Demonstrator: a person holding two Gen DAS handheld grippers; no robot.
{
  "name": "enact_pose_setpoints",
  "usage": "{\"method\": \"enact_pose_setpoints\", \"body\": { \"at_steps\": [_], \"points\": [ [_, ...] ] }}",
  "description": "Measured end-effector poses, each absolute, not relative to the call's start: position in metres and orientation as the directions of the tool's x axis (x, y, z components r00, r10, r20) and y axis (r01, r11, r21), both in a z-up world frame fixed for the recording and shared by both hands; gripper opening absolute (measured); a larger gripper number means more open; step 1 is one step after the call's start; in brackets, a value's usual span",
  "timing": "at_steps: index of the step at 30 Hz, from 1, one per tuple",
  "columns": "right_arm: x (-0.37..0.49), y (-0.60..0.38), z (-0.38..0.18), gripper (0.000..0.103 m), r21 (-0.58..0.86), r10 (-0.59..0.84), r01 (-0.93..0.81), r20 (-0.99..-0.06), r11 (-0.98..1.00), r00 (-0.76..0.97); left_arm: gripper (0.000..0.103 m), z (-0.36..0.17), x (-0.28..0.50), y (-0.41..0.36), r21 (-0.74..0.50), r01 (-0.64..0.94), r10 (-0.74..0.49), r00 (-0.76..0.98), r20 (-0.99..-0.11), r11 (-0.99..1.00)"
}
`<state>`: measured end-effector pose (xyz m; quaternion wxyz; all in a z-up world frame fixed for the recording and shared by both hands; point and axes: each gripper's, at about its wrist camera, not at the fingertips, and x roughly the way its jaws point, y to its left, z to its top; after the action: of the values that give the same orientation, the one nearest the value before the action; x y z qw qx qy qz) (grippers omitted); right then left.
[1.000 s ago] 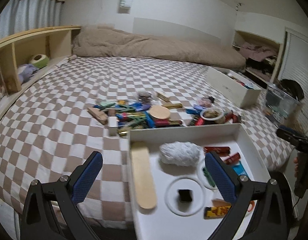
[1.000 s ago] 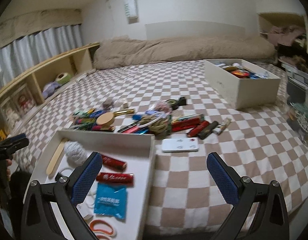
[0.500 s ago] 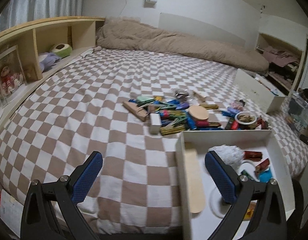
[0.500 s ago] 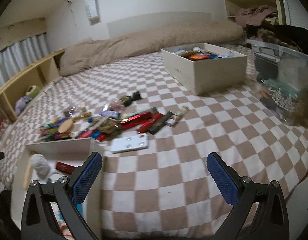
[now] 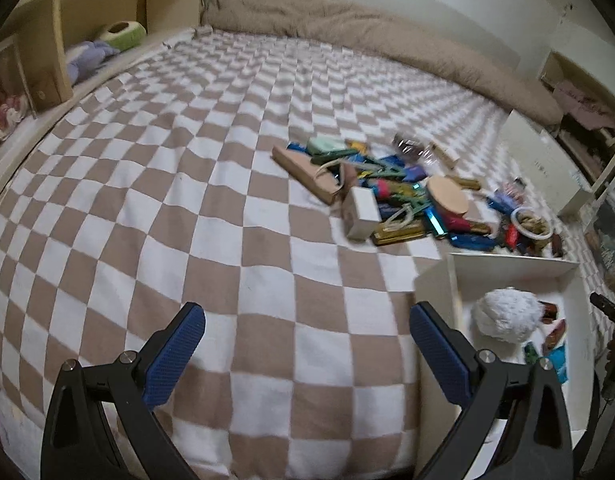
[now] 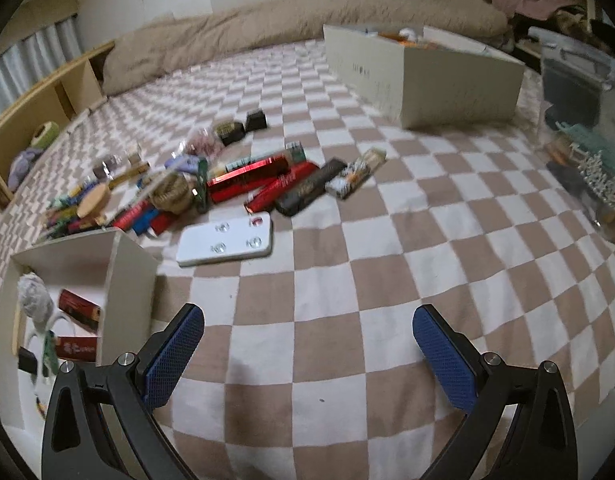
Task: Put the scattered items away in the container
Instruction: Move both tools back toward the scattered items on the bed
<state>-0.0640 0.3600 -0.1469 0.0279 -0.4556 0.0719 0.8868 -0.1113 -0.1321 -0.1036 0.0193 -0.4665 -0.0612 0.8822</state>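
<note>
Bed (image 5: 243, 216): checked brown-and-white cover; carries everything below; beige duvet (image 5: 347, 28) bunched along its far end
Shelf (image 5: 67, 28): wooden, along the bed's left edge; soft items in its bays, too blurred to name
Far box (image 6: 427, 76): white, open-topped, on the bed's far right; well apart from the pile; contents only partly visible
Clear bin (image 6: 587, 120): at the right edge of the right view; holds tangled small items
Container (image 5: 511, 272): white open box at the bed's near edge, just in front of the pile; holds a white yarn ball (image 5: 507, 316), red packets (image 6: 79, 308) and a blue pouch (image 5: 557, 360)
Pile (image 5: 387, 200): scattered items mid-bed, touching and overlapping; tan pouch, small white box (image 5: 361, 212), round wooden disc, blue and green packets, a white ring
Red sticks (image 6: 267, 180): long red and dark packets at the pile's right side, side by side
Remote (image 6: 227, 244): flat white slab, alone, between pile and container corner
Left hand-held gripper (image 5: 307, 344): jaws spread wide, nothing between them; over bare cover, container just to its right
Right hand-held gripper (image 6: 307, 344): jaws spread wide, empty; over bare cover, container at its left
</note>
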Motion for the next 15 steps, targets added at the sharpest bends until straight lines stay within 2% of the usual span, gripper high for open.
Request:
{"method": "enact_pose_setpoints", "body": {
  "at_steps": [7,15],
  "points": [
    [-0.08,0.357,-0.167,0.103,0.063,0.002,-0.116,-0.874,-0.991,-0.486,0.103,-0.127,-0.145,-0.124,0.002,-0.053,0.025,-0.509,-0.86,-0.999],
    [-0.081,0.35,-0.173,0.103,-0.01,0.055,-0.102,-0.89,-0.995,-0.453,0.103,-0.153,-0.17,-0.123,0.063,-0.112,0.002,-0.505,-0.863,-0.992]
  ]
}}
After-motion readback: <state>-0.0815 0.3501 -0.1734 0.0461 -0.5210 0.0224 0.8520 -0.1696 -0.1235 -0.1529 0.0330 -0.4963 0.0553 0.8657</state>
